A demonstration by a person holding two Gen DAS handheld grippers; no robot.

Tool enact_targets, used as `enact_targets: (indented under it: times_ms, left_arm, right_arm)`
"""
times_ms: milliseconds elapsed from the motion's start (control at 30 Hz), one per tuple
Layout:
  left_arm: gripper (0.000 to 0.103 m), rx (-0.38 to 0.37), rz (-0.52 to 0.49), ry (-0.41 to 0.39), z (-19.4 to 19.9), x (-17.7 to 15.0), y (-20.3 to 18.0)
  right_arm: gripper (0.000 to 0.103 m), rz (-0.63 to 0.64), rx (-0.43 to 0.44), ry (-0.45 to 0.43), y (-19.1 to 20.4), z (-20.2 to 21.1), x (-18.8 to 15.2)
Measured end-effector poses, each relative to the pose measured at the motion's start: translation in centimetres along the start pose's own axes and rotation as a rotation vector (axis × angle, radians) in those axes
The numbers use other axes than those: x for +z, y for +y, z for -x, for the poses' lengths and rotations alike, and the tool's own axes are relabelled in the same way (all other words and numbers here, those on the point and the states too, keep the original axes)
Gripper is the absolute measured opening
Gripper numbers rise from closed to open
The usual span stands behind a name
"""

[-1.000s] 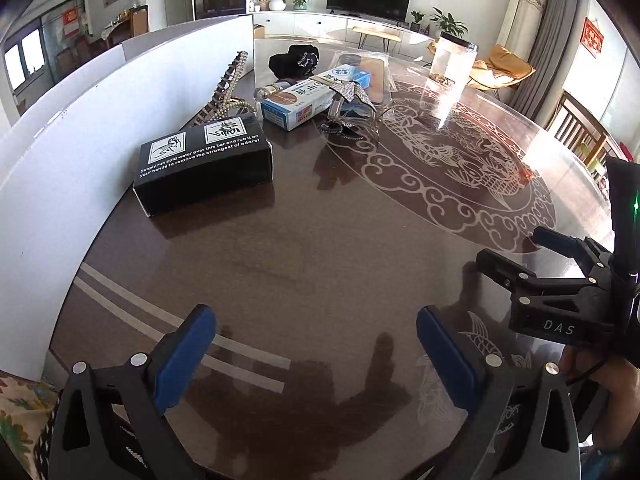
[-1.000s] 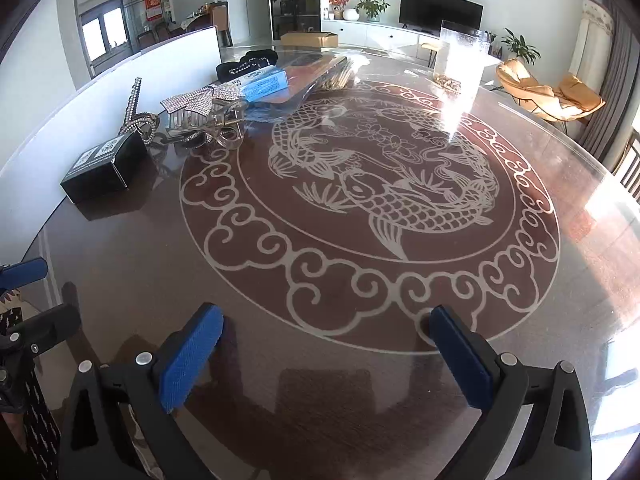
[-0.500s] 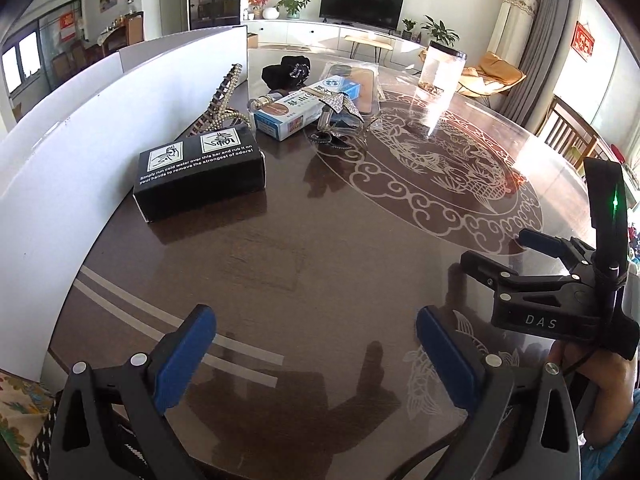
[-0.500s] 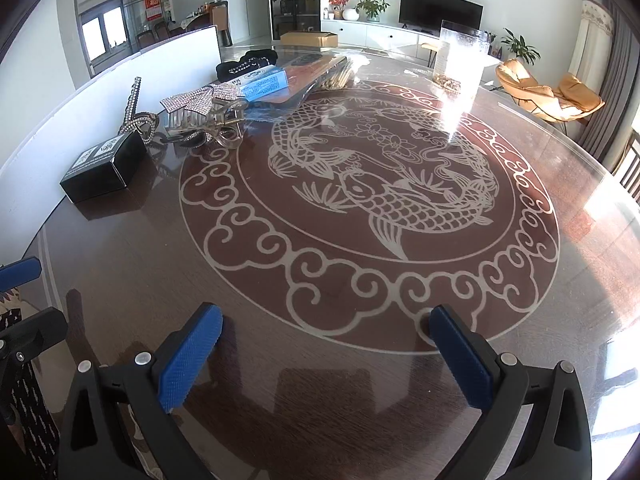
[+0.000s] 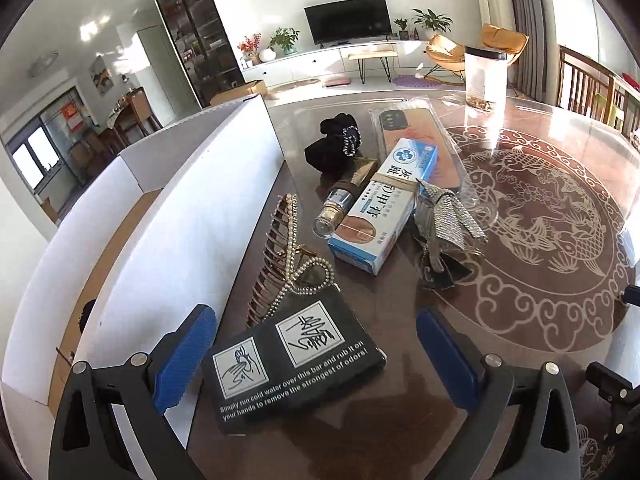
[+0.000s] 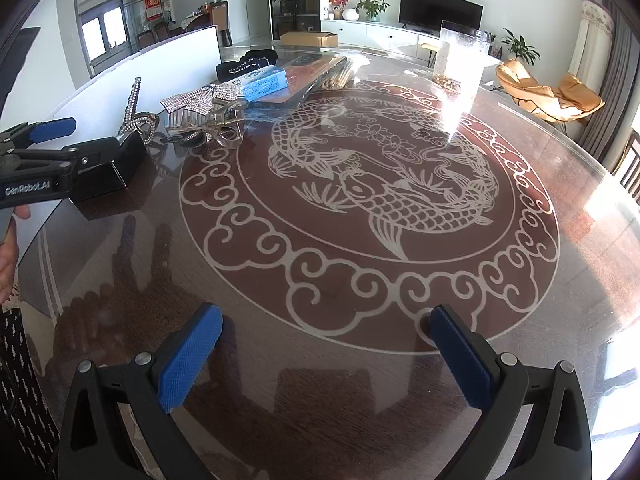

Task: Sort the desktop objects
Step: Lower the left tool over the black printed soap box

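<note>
My left gripper is open, its blue pads on either side of a black box with white print that lies on the table; the pads do not touch it. Behind the box lie a pearl hair comb, a blue-and-white carton, a small bottle and a rhinestone hair clip. My right gripper is open and empty above bare table. In the right wrist view the left gripper reaches over the black box.
A white open bin stands along the table's left edge. A black scrunchie, a bagged phone case and a clear canister sit farther back. The round table has a carp pattern.
My left gripper has moved forward and left to the black box, which now lies between its open fingers. The right gripper has hardly moved.
</note>
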State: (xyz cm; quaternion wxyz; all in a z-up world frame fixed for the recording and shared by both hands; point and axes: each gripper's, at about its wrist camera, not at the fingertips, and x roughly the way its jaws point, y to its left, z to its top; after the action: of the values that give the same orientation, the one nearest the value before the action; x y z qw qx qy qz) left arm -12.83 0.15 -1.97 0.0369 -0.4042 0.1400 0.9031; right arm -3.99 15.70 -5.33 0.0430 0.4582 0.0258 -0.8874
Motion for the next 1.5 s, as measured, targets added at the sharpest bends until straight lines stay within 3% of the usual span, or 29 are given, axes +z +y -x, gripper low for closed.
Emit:
enact_targets:
  times_ms: [67, 167, 433, 1167, 1367, 1500]
  left_arm:
    - [0.102, -0.003, 0.004, 0.023, -1.8, 0.3, 0.7]
    - [0.102, -0.021, 0.011, 0.124, -4.5, -0.3, 0.9]
    - [0.103, -0.019, -0.01, 0.029, -1.7, -3.8, -1.1]
    - [0.103, -0.027, 0.0, 0.022, -1.4, -4.0, -0.9]
    - [0.103, 0.062, -0.033, -0.003, -0.9, -4.0, -1.4]
    - [0.103, 0.045, -0.021, 0.006, -1.1, -3.9, -1.1]
  right_arm:
    - [0.103, 0.0, 0.0, 0.0, 0.0, 0.0, 0.0]
    - [0.103, 0.0, 0.0, 0.0, 0.0, 0.0, 0.0]
    - [0.103, 0.0, 0.001, 0.0, 0.0, 0.0, 0.0]
    - [0.103, 0.0, 0.0, 0.0, 0.0, 0.0, 0.0]
    - [0.103, -0.001, 0.0, 0.0, 0.0, -0.1, 0.1]
    - [0.103, -0.001, 0.0, 0.0, 0.0, -0.1, 0.1]
